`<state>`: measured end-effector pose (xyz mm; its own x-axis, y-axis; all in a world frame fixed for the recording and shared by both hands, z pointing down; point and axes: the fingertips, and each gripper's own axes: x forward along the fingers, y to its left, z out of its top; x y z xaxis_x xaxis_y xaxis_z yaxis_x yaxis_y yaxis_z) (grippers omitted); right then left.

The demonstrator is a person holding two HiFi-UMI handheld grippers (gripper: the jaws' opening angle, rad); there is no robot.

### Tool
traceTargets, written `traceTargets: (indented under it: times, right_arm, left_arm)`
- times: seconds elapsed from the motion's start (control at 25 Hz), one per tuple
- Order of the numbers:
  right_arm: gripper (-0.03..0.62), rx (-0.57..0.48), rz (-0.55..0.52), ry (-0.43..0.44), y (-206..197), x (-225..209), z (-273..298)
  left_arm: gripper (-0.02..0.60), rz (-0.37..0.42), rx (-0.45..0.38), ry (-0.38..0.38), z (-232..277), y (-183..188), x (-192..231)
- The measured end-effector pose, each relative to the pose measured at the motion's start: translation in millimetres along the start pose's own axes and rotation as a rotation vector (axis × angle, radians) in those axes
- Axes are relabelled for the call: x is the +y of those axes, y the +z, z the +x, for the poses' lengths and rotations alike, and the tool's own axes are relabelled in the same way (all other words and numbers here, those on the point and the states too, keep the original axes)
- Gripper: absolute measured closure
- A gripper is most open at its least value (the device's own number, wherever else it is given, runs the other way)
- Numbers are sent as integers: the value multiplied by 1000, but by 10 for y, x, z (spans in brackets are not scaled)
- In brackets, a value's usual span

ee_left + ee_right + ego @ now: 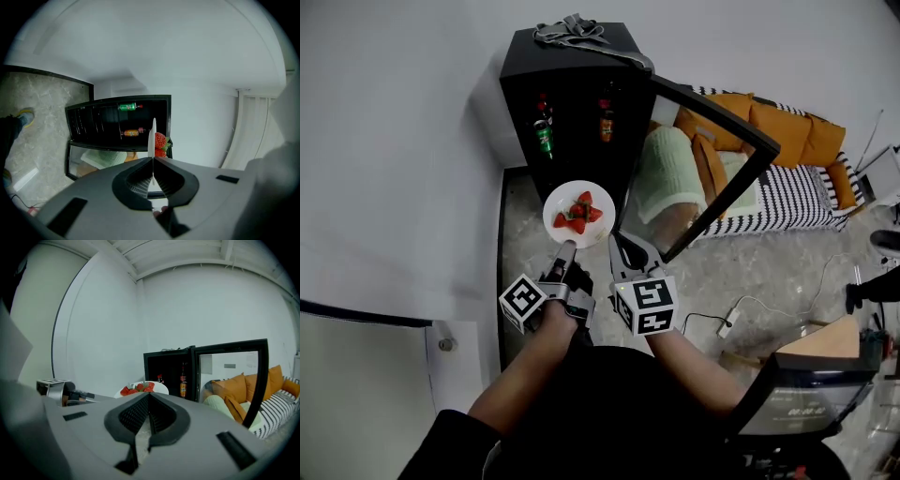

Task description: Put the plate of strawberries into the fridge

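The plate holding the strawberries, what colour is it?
The plate is plain white; the head view shows it best.

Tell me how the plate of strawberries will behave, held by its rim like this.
The plate is likely stiff, but the left gripper pinches only one edge, so it may pivot or slip. The strawberries lie loose in a small pile and could roll off if it tilts. The load looks light.
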<state>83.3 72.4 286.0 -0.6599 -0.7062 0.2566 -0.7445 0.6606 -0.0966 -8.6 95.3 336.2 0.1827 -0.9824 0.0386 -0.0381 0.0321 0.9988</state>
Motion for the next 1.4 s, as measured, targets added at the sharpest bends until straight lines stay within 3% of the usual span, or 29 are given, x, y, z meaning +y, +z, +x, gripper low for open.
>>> traceTargets:
  times: [0.44, 1.4]
  right_arm:
    - [589, 47, 17, -29, 178, -184, 635]
    - [589, 110, 69, -175, 494, -240, 2252]
  left_arm:
    - [571, -40, 11, 43, 566, 452, 52]
    - [571, -41, 197, 107, 1682, 1613, 171]
